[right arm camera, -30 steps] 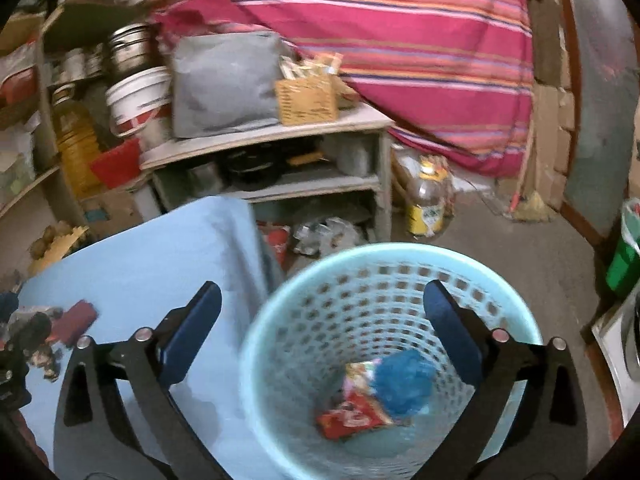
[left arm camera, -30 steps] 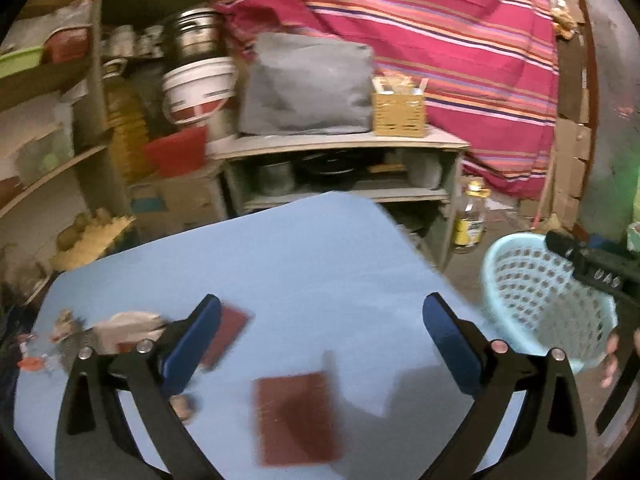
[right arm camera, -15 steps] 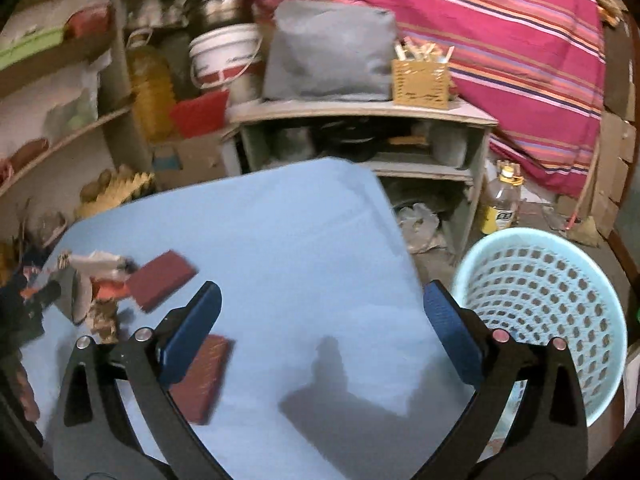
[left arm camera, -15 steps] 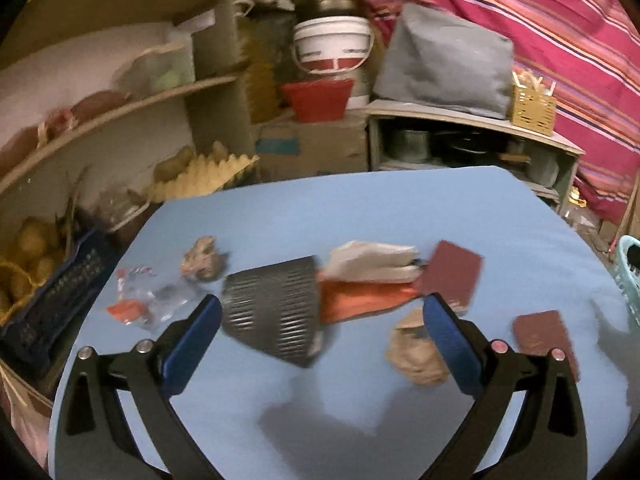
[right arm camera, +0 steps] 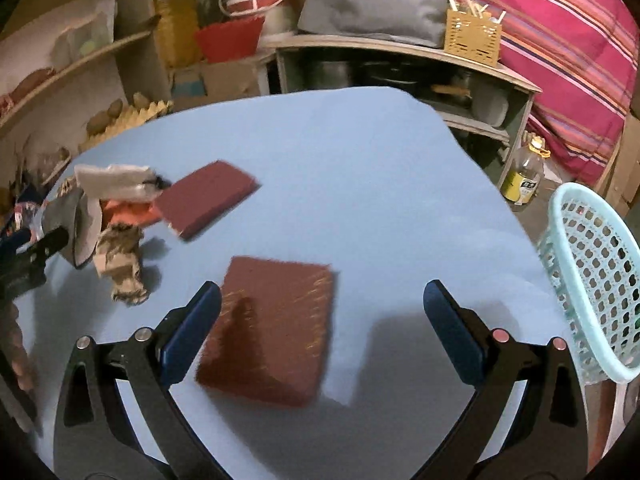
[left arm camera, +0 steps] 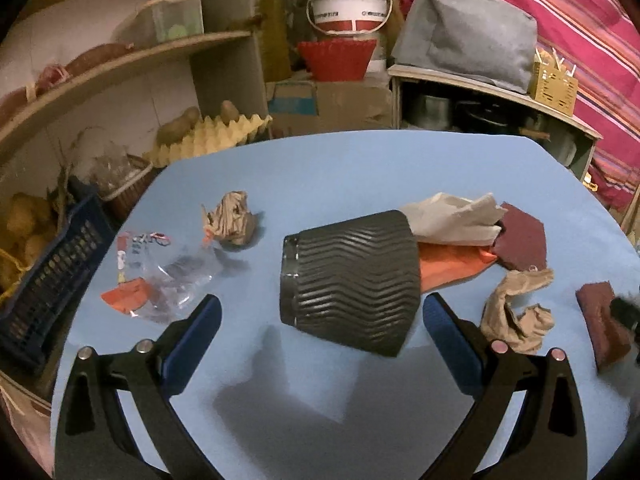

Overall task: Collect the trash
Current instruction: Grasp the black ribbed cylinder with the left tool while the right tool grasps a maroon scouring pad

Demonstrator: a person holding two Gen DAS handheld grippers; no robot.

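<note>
Trash lies on a blue table (left arm camera: pixel 340 172). In the left wrist view my open, empty left gripper (left arm camera: pixel 318 322) hovers just in front of a black ribbed paper cup (left arm camera: pixel 350 278) on its side. Around it lie a crumpled brown paper (left arm camera: pixel 232 220), a clear plastic wrapper (left arm camera: pixel 160 274), beige and orange wrappers (left arm camera: pixel 452 240), another crumpled paper (left arm camera: pixel 516 312) and maroon pads (left arm camera: pixel 522 242). In the right wrist view my open, empty right gripper (right arm camera: pixel 320 320) hovers over a maroon pad (right arm camera: pixel 272 324); a second pad (right arm camera: pixel 206 198) lies further back. A light blue mesh basket (right arm camera: pixel 592 280) stands at the right.
Shelves with potatoes, an egg tray (left arm camera: pixel 208 136), a white bucket (left arm camera: pixel 350 6) and a red bowl stand behind the table. A dark blue crate (left arm camera: pixel 44 280) sits at the table's left edge. A low shelf unit with pots (right arm camera: pixel 400 68) and a bottle (right arm camera: pixel 524 176) stand at the back right.
Both grippers swung left from the basket to the table. The left one now faces the black cup; the right one now sits over the near maroon pad.
</note>
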